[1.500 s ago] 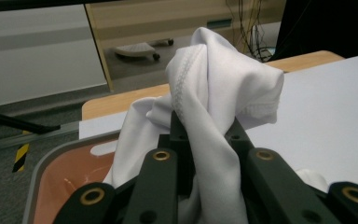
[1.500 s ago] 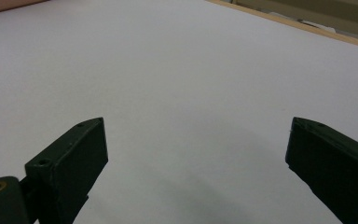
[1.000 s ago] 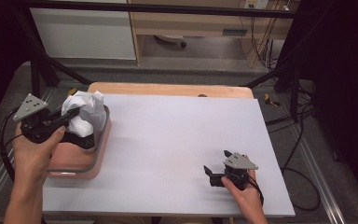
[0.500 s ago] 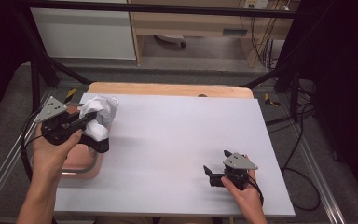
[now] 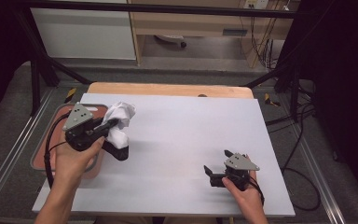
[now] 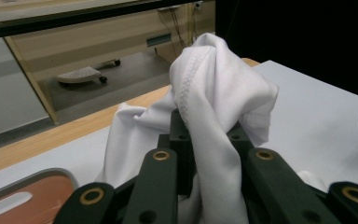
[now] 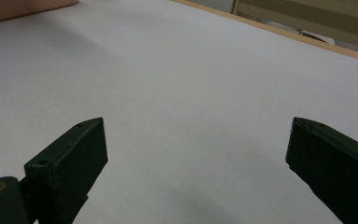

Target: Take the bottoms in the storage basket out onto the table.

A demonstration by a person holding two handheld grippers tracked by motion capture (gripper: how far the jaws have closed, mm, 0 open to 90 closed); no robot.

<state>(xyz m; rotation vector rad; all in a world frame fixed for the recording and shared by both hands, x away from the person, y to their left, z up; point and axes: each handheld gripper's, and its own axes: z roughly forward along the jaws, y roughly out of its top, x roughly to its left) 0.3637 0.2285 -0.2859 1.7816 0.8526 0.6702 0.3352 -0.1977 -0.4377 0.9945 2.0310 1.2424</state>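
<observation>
At the far left of the high view a reddish tray (image 5: 44,154) sits beside the white table (image 5: 186,140), partly under the person's left hand. The tray looks bare as far as it shows, though the hand and gripper cover part of it, so whether anything else lies in it cannot be told.

Just right of the tray, the left gripper (image 5: 116,122) carries a bunched white cloth (image 5: 119,117) above the table's left edge. In the left gripper view its jaws are clamped on a fold of the cloth (image 6: 214,107), which drapes over them and hangs down on both sides. The cloth is lifted, not resting flat; the lower folds may brush the surface, which is hard to judge here.

Farther right, the middle of the table is bare.

At the lower right, the right gripper (image 5: 213,175) rests low on the table, its jaws standing wide apart with nothing between them, as the right gripper view confirms.

By my reading, the cloth is out of the tray and in hand; what remains is to set it on the open table and, likely, spread or fold it with the idle right gripper's help.
</observation>
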